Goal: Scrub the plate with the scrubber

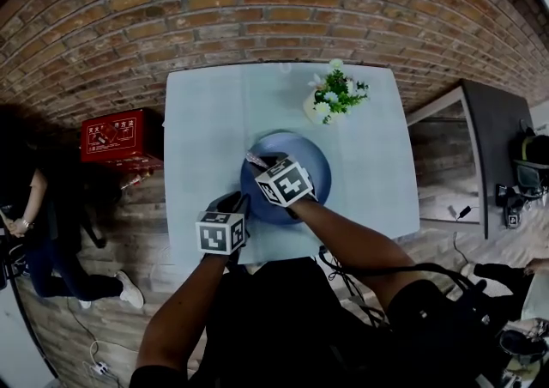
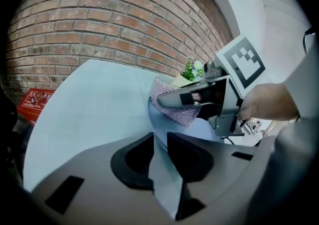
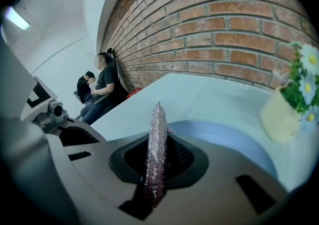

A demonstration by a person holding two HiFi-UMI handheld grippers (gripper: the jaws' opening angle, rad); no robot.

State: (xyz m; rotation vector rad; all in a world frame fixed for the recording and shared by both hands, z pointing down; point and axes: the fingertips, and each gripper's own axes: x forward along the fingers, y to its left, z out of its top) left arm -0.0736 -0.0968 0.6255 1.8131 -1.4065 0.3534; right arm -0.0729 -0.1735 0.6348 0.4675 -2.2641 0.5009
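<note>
A blue plate [image 1: 310, 163] lies in the middle of the pale blue table [image 1: 206, 120]. My left gripper [image 1: 236, 203] is shut on the plate's near left rim; in the left gripper view the rim [image 2: 160, 169] runs between the two closed jaws of that gripper [image 2: 160, 142]. My right gripper [image 1: 262, 161] is over the plate, shut on a flat, glittery pink scrubber [image 1: 256, 158]. The scrubber [image 3: 156, 144] stands edge-on between the right gripper's jaws [image 3: 158, 145], with the plate [image 3: 229, 142] just beyond. From the left gripper view the scrubber [image 2: 174, 104] hangs down onto the plate [image 2: 202, 129].
A cream pot of white flowers [image 1: 333, 96] stands on the table behind the plate. A red box [image 1: 120, 137] sits on the floor to the left, near a person [image 1: 39, 232]. A dark cabinet [image 1: 493, 146] is at the right. A brick wall [image 1: 257, 9] backs the table.
</note>
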